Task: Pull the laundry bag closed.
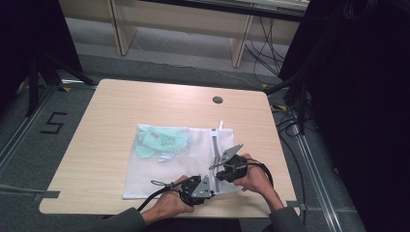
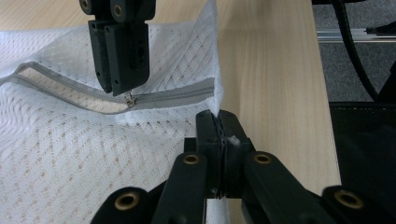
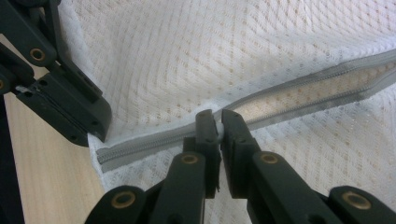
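With our left gripper point(image 2: 218, 122) clamped on the mesh laundry bag's point(image 1: 164, 169) corner and our right gripper point(image 3: 215, 122) pinched shut on the zipper pull point(image 3: 219, 128), we judge the zipper point(image 2: 168, 99) only partly closed, most still gaping.

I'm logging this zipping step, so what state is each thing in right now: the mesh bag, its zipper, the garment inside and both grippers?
White mesh laundry bag: lying flat on the wooden table.
Grey zipper: partly open, closed near the bag's corner.
Mint-green garment: inside the bag.
Left gripper: shut on the bag's corner.
Right gripper: shut on the zipper pull.
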Demonstrator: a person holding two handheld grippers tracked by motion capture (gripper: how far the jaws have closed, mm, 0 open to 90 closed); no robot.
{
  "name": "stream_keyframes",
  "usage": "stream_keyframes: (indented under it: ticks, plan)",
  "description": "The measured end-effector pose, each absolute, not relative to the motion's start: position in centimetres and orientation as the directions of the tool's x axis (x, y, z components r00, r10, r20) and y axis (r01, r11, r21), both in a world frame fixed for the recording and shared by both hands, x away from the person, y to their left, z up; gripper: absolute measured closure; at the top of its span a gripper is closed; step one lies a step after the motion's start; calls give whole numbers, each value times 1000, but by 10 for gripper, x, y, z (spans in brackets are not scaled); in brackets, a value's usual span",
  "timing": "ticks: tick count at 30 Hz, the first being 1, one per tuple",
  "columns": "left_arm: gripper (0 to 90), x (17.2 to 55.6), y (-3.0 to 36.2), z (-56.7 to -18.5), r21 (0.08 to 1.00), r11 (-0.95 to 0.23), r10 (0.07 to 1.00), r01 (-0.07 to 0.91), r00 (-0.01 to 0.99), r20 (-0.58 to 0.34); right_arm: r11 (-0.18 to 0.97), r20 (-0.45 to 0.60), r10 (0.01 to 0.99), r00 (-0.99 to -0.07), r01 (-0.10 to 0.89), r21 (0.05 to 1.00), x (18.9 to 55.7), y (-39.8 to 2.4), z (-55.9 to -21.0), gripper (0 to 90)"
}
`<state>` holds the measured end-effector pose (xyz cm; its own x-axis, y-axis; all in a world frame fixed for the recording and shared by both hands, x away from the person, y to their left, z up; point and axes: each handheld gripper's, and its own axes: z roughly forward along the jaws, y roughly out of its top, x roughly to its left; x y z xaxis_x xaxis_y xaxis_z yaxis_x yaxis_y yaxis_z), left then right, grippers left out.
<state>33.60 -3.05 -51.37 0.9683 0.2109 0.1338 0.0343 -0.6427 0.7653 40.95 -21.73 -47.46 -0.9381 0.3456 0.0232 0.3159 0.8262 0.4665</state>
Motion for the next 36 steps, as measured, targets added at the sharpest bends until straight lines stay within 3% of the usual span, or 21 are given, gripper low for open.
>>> stream_keyframes:
  ticks: [16, 36]
  plan:
    - [884, 337, -30, -514, 756, -654, 205, 20, 967, 152, 831, 18, 343, -939, 313, 460, 413, -216, -475, 867]
    - [885, 340, -29, -512, 773, -631, 225, 57, 968, 111, 829, 9, 354, -935, 318, 460, 420, -216, -475, 867]
